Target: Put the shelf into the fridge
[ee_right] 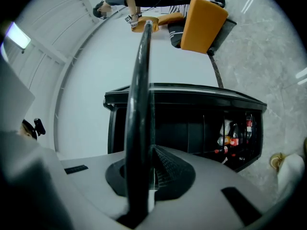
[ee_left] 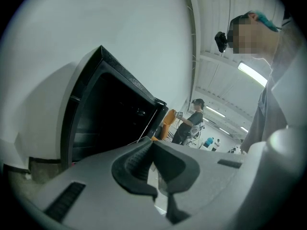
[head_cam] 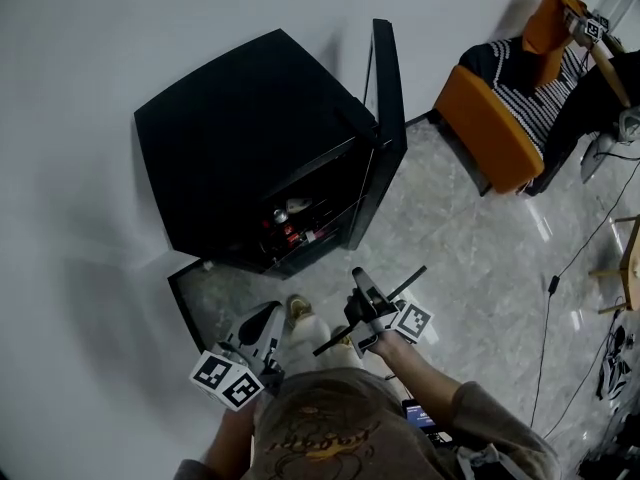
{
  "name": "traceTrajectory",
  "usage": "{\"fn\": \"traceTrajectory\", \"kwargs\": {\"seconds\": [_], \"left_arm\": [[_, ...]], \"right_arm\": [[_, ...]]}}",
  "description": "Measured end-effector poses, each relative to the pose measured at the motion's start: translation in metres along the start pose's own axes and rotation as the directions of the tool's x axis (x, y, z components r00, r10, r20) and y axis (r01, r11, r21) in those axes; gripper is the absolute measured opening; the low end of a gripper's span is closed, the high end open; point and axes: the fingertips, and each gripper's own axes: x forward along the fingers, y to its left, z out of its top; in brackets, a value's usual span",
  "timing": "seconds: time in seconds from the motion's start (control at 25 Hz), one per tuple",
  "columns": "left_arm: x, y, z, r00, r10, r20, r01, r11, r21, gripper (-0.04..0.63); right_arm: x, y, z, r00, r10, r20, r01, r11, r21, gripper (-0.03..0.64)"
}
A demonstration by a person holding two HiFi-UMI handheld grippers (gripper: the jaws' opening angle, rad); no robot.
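Note:
The black mini fridge (head_cam: 250,148) stands against the white wall with its door (head_cam: 388,118) swung open to the right. Bottles (head_cam: 290,230) show inside, low down. My right gripper (head_cam: 362,290) is shut on the thin black shelf (head_cam: 400,286), held edge-on in front of the fridge. In the right gripper view the shelf (ee_right: 139,104) runs as a dark bar up from my right gripper (ee_right: 151,159) across the fridge (ee_right: 192,128). My left gripper (head_cam: 270,315) hangs lower left, shut on nothing. In its own view my left gripper (ee_left: 151,150) points past the fridge (ee_left: 110,119).
An orange chair (head_cam: 490,118) with striped cloth stands at the back right. A black cable (head_cam: 555,288) trails over the marble floor on the right. The person's shoes (head_cam: 300,313) are between the grippers. Other people (ee_left: 189,123) stand far off in the room.

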Motion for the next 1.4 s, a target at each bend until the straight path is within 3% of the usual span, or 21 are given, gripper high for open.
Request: {"fn": "traceTrajectory", "kwargs": {"seconds": [0.76,1.4], "left_arm": [[0.008,0.025,-0.027,1.0,0.016,-0.027,-0.017,1.0,-0.015,0.002],[0.022,0.04,-0.032,0.998,0.012,-0.06,-0.014,1.0,-0.017,0.002]], "right_arm": [[0.03,-0.098,-0.007,0.996,-0.081,0.024,0.081,0.997,-0.012,0.028],[0.074,-0.147,-0.011,0.992,-0.123,0.0,0.123,0.992,0.002,0.028]]}}
